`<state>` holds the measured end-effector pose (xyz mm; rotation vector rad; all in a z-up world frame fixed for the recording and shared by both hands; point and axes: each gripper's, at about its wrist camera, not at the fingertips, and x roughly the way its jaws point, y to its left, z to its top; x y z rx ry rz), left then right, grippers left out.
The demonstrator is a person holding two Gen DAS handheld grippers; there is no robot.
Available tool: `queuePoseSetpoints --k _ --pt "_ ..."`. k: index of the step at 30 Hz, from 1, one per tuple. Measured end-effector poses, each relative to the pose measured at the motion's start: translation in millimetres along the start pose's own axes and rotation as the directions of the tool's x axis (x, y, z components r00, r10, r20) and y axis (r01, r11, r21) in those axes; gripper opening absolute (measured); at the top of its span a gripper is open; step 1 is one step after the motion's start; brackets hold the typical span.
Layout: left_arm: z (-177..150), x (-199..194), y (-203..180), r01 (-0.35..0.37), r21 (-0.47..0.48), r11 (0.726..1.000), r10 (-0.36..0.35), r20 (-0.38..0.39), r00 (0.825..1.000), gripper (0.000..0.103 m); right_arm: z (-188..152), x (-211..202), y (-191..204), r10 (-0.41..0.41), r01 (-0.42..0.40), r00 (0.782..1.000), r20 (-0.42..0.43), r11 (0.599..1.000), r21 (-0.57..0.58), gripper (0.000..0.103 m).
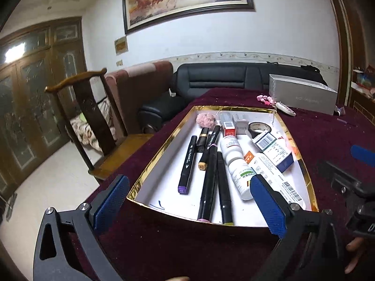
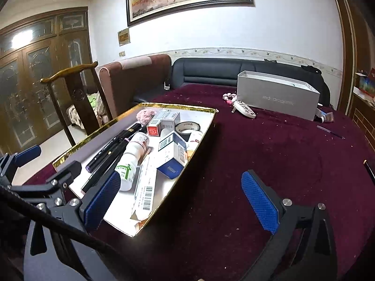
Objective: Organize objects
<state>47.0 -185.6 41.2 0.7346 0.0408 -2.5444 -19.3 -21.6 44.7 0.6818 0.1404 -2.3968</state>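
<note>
A gold-rimmed white tray [image 1: 164,187] [image 2: 117,213] lies on the maroon tablecloth. It holds several black markers [image 1: 187,164] [image 2: 110,149], two white medicine bottles [image 1: 243,178] [image 2: 127,168], a blue-and-white box [image 1: 276,152] [image 2: 172,154], a long barcoded carton [image 2: 145,187], a tape roll [image 1: 259,127] and a pink pompom [image 1: 206,120]. My left gripper [image 1: 189,180] hovers open at the tray's near end, with one finger outside its left rim and the other over the carton. My right gripper [image 2: 181,175] is open and straddles the tray's right wall, holding nothing.
A grey open box [image 2: 276,96] stands at the table's far right, with pink beads and a white trinket [image 2: 243,109] beside it. A small tube [image 2: 325,117] and a pen [image 2: 330,132] lie further right. A wooden chair [image 1: 93,117] stands left of the table, sofas behind.
</note>
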Motion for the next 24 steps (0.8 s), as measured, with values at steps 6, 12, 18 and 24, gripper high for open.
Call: queuePoseSetpoints --k 6,12,18,24 --pt "-0.7 1.2 6.7 -0.005 -0.038 0.999 0.005 -0.009 1.000 0.101 -0.7 0.5 3.6 0.007 -0.007 1.000 0.003 1.000 -0.022 0.103" --pt "-1.8 -0.7 4.9 0.007 -0.010 1.000 -0.007 -0.001 1.000 0.101 -2.9 0.0 7.2 0.004 -0.003 1.000 0.008 0.999 -0.035 0.103" --pt "-1.1 -1.8 7.6 0.001 -0.010 1.000 -0.001 0.003 1.000 0.101 -3.0 0.0 8.2 0.005 -0.005 1.000 0.009 0.999 -0.035 0.103" --pt "-2.0 -3.0 10.7 0.006 -0.010 1.000 -0.006 0.007 1.000 0.101 -3.0 -0.4 8.8 0.008 -0.007 1.000 0.011 0.999 -0.034 0.103"
